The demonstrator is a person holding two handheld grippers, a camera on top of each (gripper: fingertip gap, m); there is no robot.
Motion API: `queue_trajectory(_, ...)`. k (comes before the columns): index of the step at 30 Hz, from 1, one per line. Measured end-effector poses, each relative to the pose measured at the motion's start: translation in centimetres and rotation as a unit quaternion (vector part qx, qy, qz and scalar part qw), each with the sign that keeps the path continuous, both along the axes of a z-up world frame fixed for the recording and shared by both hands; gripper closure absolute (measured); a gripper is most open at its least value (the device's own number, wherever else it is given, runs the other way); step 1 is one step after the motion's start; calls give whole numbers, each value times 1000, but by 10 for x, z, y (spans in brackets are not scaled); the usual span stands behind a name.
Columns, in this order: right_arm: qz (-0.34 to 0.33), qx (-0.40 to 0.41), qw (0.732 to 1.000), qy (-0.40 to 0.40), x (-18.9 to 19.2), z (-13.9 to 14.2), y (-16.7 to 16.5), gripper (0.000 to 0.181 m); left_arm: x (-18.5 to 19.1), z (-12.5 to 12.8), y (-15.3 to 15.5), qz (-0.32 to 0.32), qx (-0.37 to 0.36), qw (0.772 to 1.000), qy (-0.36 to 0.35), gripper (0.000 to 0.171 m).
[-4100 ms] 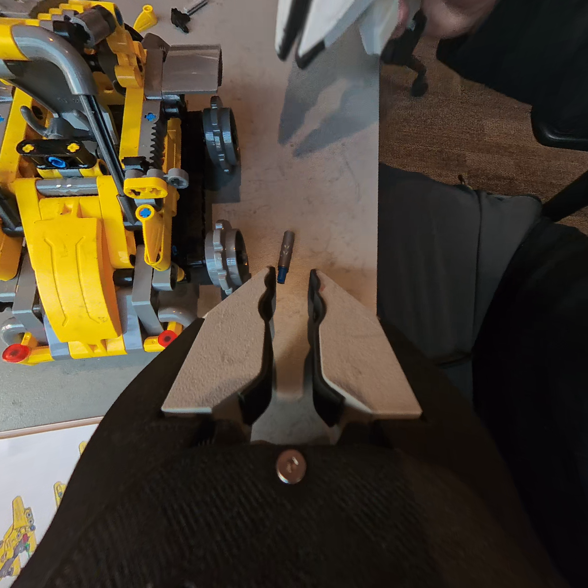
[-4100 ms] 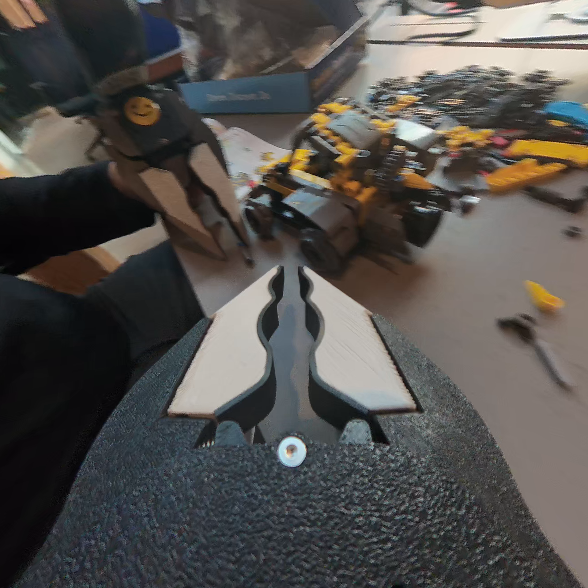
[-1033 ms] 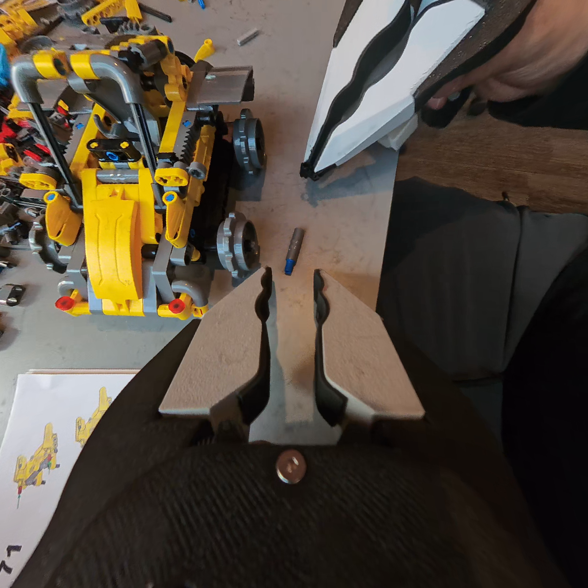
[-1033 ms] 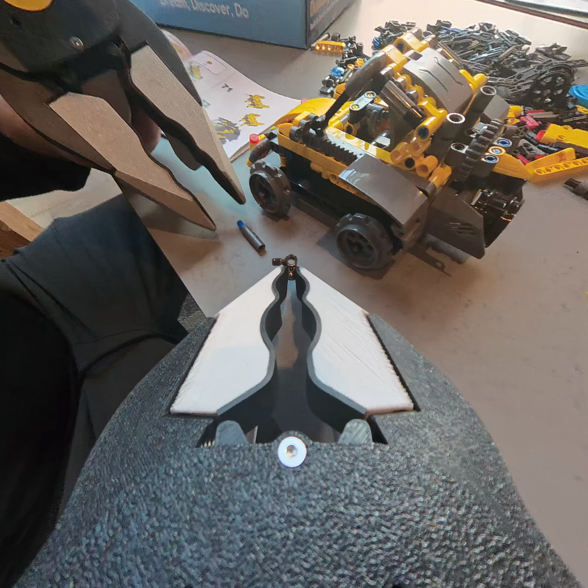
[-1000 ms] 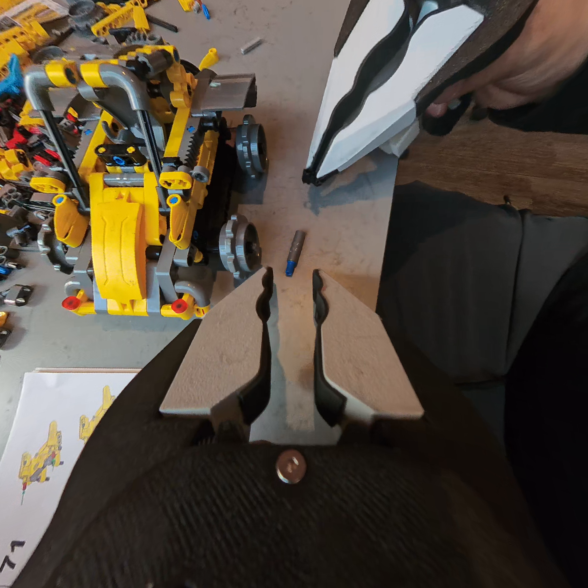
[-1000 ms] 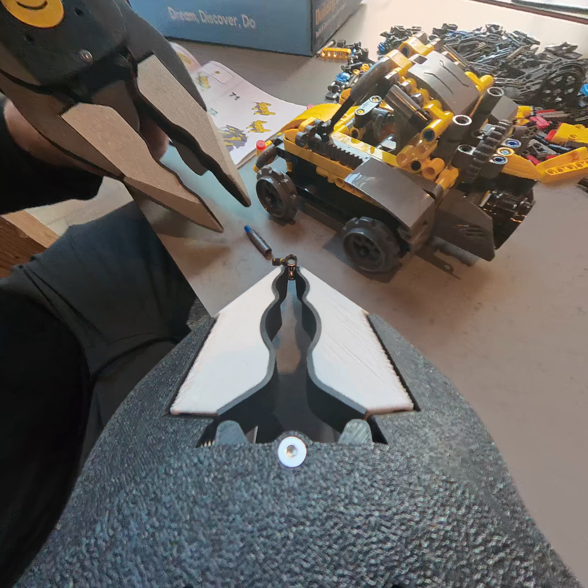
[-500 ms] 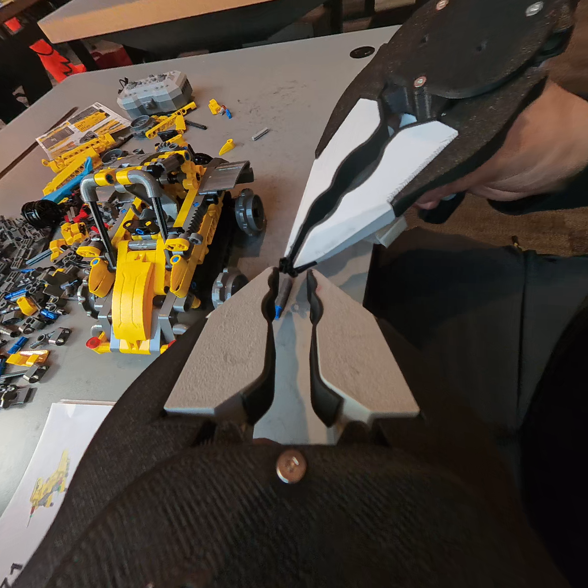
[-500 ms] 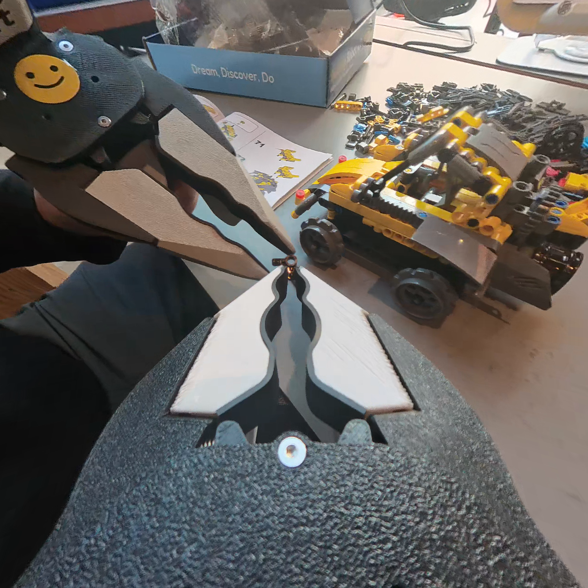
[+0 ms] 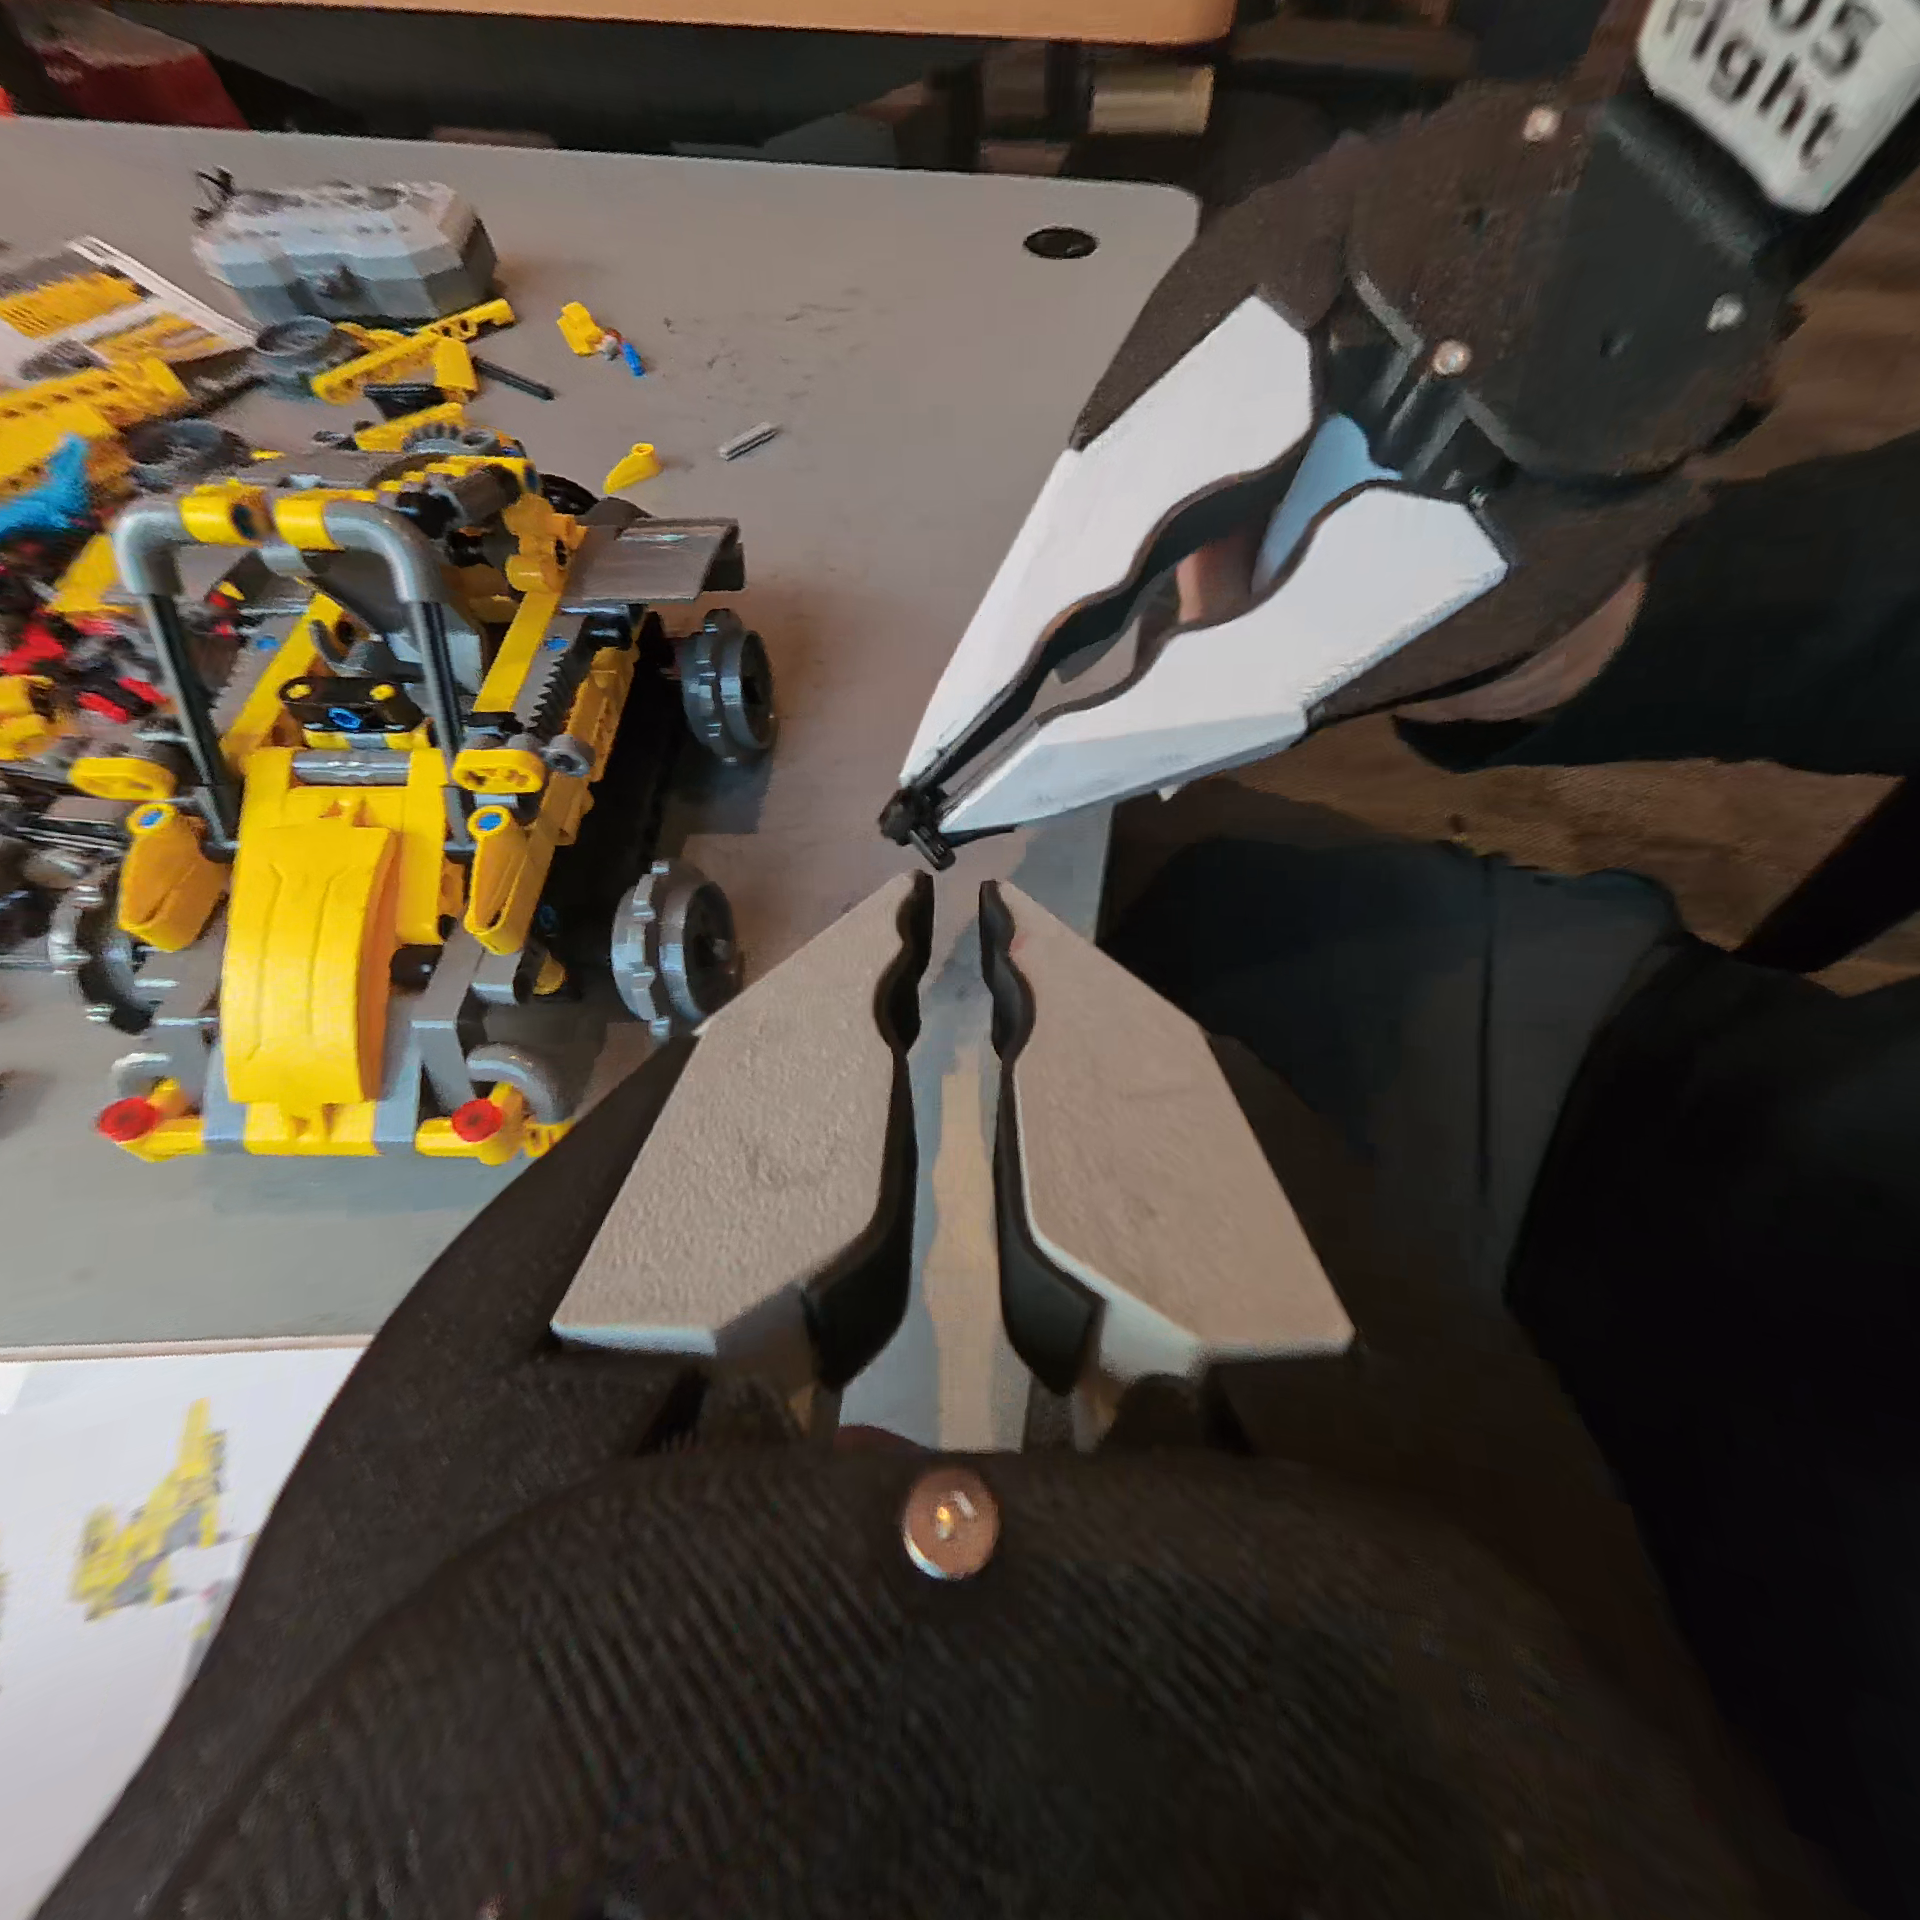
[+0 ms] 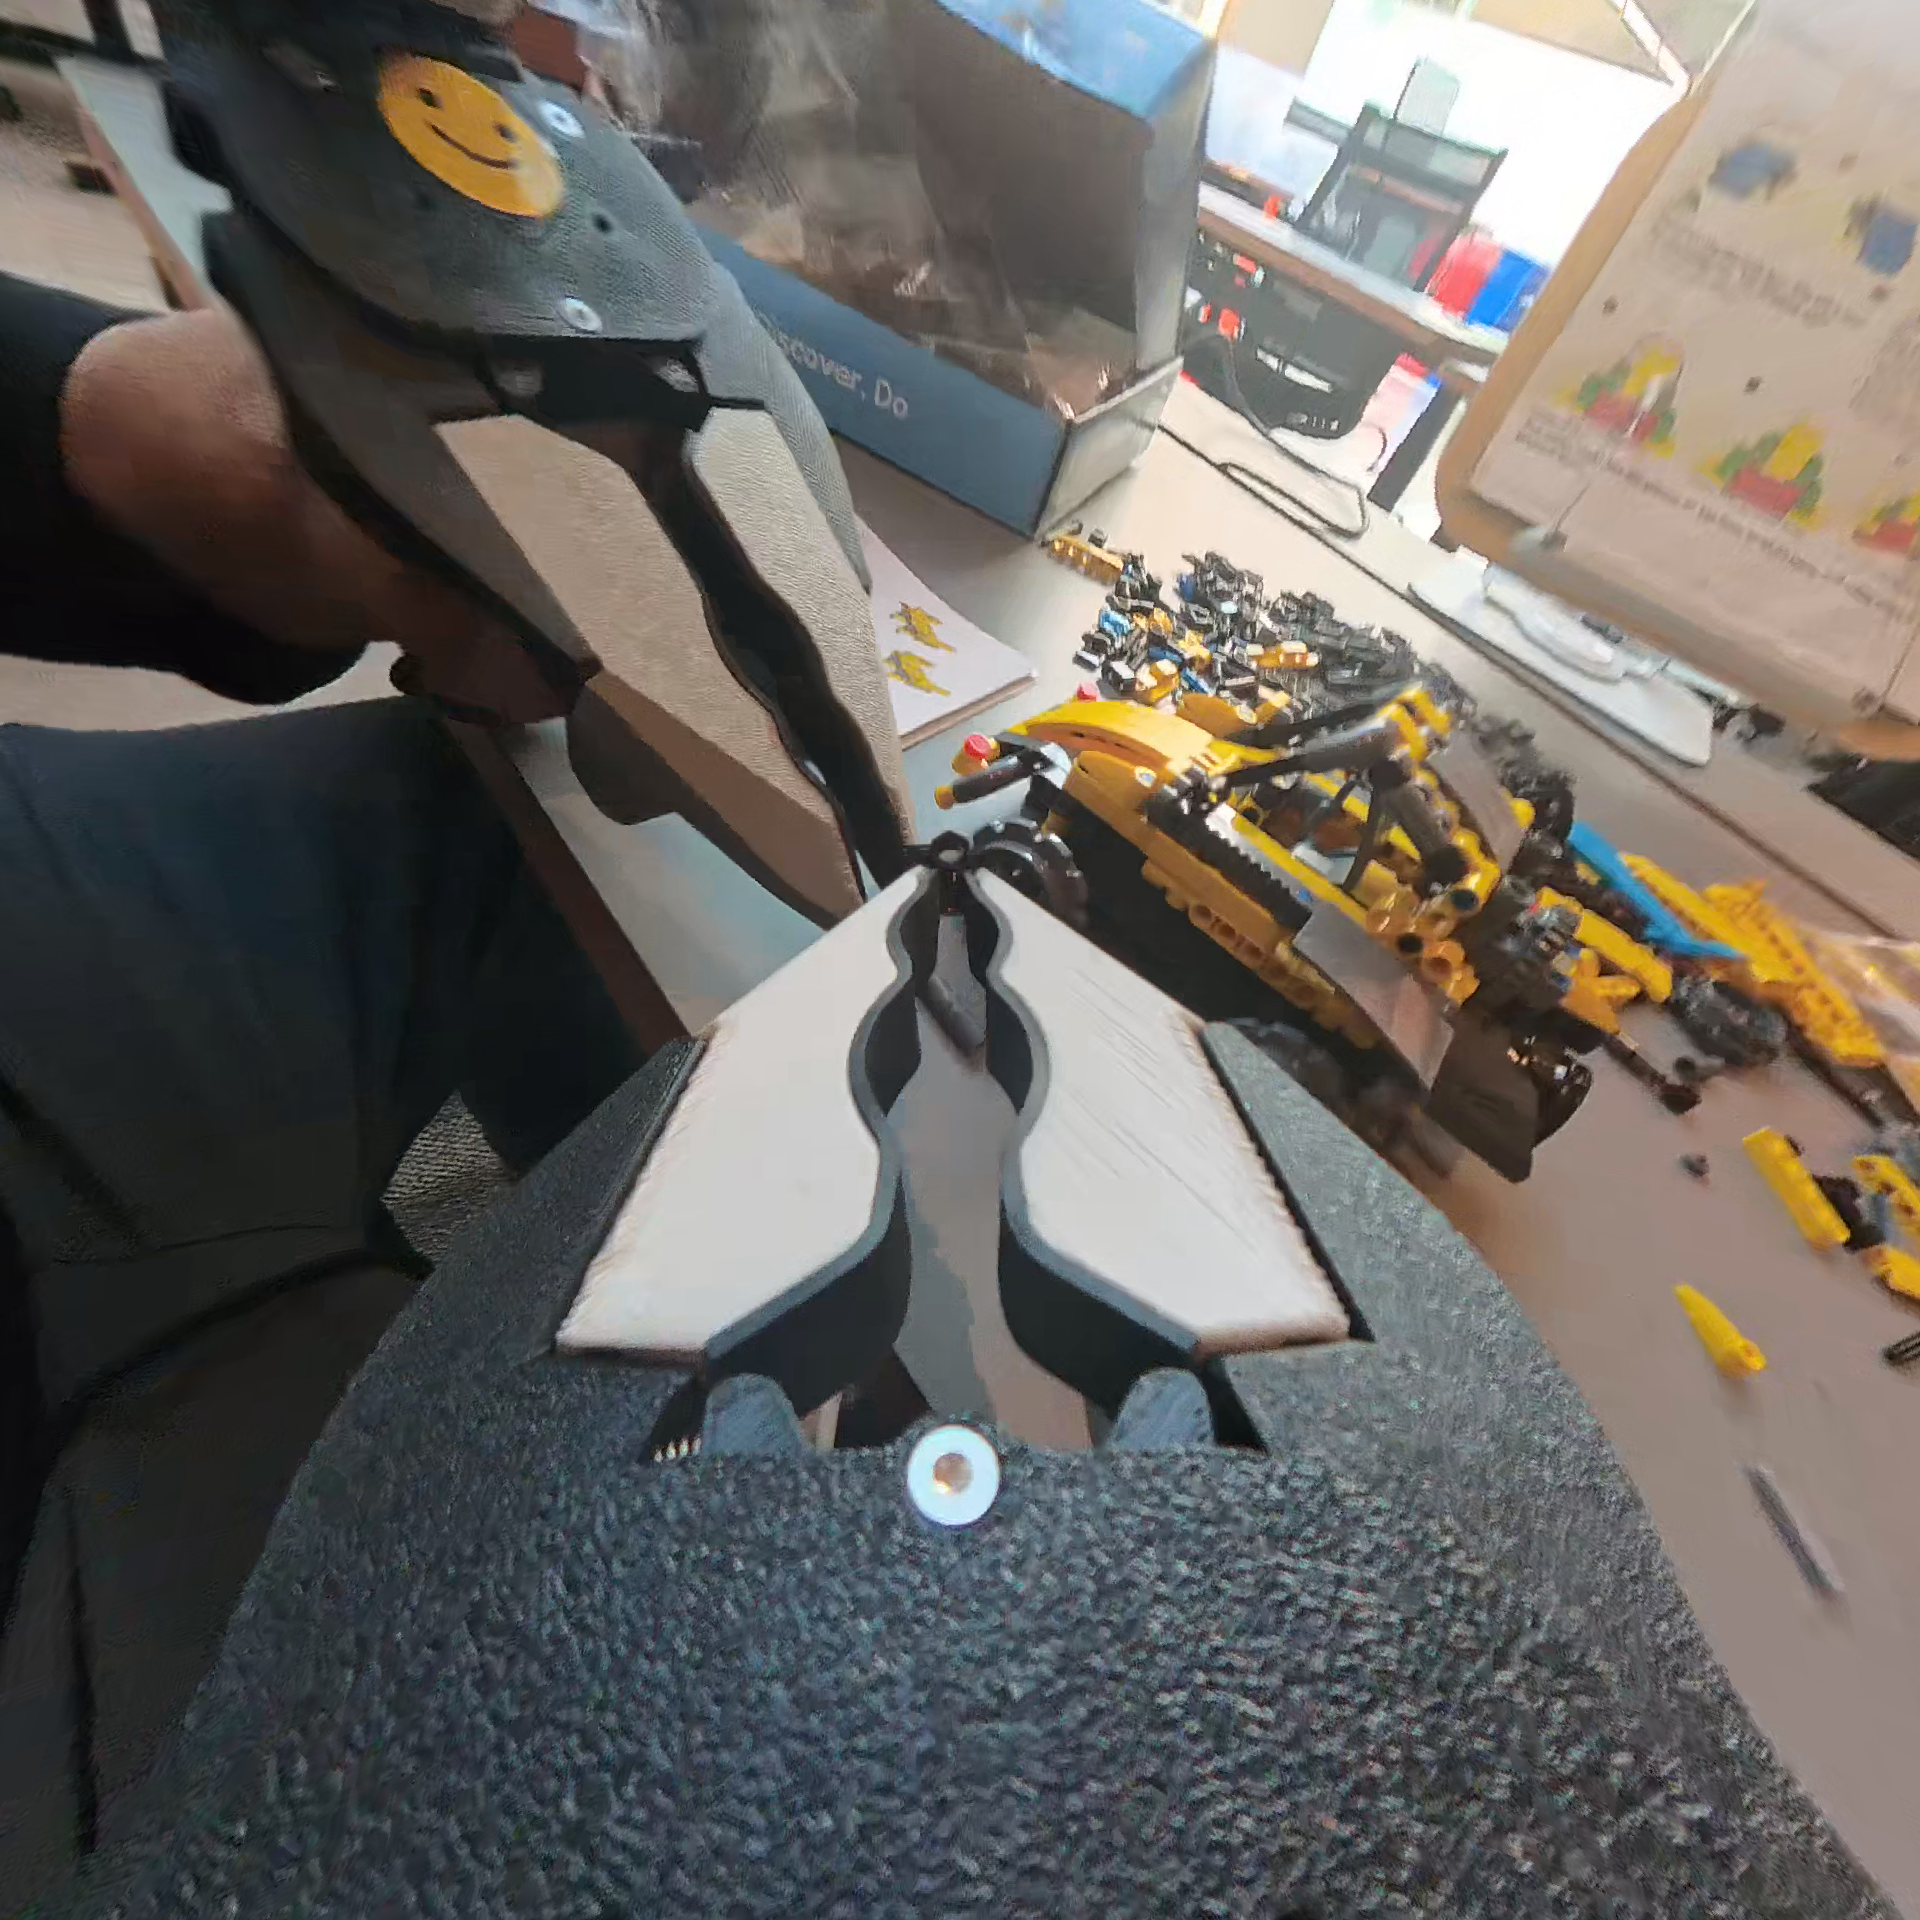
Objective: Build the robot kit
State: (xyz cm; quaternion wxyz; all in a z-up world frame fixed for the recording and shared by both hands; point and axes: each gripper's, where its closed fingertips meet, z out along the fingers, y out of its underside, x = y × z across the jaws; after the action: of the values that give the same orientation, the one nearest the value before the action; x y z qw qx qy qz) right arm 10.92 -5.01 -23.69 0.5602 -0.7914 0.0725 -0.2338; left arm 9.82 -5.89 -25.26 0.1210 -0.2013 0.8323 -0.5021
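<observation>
A grey table [image 9: 914, 312] is carrying a half-built yellow brick vehicle [image 9: 343, 831] beside a scatter of loose parts [image 10: 1226, 634]. Above its near corner the right gripper [image 10: 948, 871] is pinching a small black connector piece [image 9: 914, 821] at its tips; the left gripper [image 9: 954, 891] is hanging just beside it with its fingers slightly apart, holding nothing; an instruction booklet [image 9: 114, 1558] is lying at the near edge, and a blue box [image 10: 966, 343] is standing behind.

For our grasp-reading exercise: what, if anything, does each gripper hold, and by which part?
The right gripper pinches a small black connector piece at its fingertips, ringed end sticking out. The left gripper, open, holds nothing.
</observation>
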Motion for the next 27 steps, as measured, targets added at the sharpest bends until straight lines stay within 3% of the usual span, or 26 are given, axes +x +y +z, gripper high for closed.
queue_trajectory(5,-1,-2,997,-72,-5,11,-1,180,-5,17,2,-28,-75,995,54,170)
queue_trajectory(13,-12,-19,989,-145,-8,18,-1,180,-14,27,1,-63,-124,985,104,164)
queue_trajectory(16,-8,-32,986,-165,-12,17,2,180,-13,29,2,-63,-140,982,114,170)
queue_trajectory(23,-18,-49,978,-204,-12,19,1,180,-12,29,2,-62,-139,982,114,171)
queue_trajectory(27,-2,-62,979,-192,-14,13,3,180,-11,21,4,-62,-92,991,77,171)
